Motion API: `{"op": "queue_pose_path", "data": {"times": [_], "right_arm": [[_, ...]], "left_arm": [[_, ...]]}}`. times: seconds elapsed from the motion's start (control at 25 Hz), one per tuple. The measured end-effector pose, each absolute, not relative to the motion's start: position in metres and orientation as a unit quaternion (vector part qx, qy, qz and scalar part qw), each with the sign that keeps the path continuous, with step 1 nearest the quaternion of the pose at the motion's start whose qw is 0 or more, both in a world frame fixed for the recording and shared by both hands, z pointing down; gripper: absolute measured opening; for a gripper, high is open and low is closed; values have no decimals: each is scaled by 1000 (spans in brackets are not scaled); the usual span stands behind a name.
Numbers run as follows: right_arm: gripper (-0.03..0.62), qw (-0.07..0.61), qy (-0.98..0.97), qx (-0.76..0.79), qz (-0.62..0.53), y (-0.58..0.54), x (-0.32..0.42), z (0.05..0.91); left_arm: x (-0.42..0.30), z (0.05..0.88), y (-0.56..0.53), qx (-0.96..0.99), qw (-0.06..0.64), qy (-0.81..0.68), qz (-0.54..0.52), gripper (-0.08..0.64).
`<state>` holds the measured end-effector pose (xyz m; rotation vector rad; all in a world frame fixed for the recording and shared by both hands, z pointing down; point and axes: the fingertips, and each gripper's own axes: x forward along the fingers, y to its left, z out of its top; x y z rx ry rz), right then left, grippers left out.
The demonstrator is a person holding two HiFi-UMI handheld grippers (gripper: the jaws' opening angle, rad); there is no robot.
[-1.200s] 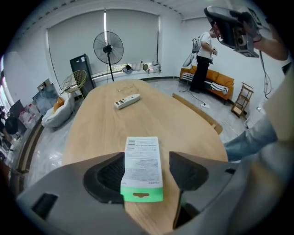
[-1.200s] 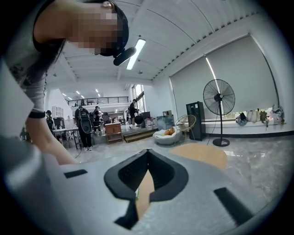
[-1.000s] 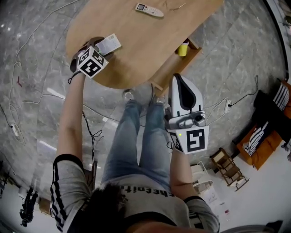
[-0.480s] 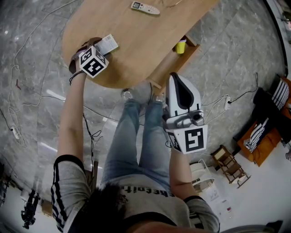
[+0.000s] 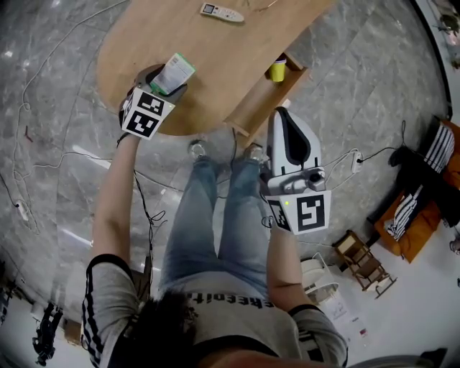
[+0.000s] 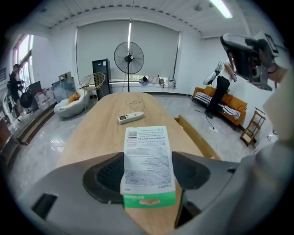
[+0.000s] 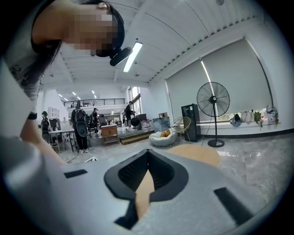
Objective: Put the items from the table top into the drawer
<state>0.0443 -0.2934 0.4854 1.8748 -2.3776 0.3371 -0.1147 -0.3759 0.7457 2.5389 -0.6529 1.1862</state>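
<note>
A white and green packet (image 5: pixel 175 73) (image 6: pixel 148 160) is held just above the near end of the oval wooden table (image 5: pixel 215 57), with my left gripper (image 5: pixel 164 80) (image 6: pixel 148 170) shut on its green end. A white remote (image 5: pixel 221 12) (image 6: pixel 130 117) lies farther along the tabletop. The open drawer (image 5: pixel 267 93) (image 6: pixel 196 136) juts from the table's right side, with a yellow cup (image 5: pixel 277 70) in it. My right gripper (image 5: pixel 282 116) (image 7: pixel 146 160) hovers near the drawer's front corner, shut and holding nothing.
The person's legs (image 5: pixel 215 208) stand between the grippers at the table's near edge. Cables (image 5: pixel 43 158) trail over the marble floor to the left. A standing fan (image 6: pixel 128 57) and an orange sofa (image 6: pixel 216 101) lie beyond the table's far end.
The packet lay flat on the table by the left gripper; now it is raised in that gripper's jaws and shifted a little right. The right gripper has barely moved.
</note>
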Motion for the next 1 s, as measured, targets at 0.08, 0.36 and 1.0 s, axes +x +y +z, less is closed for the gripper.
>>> {"op": "queue_pose_path", "data": {"times": [0.08, 0.36, 1.0], "right_arm": [[3, 43, -779, 616, 109, -289, 50, 482], [3, 39, -786, 609, 100, -271, 79, 474], [3, 42, -819, 566, 85, -238, 153, 467]], "left_arm": [[-106, 734, -370, 880, 142, -238, 387, 307], [-67, 706, -341, 891, 160, -267, 330, 307], [10, 693, -277, 879, 202, -333, 275, 307]]}}
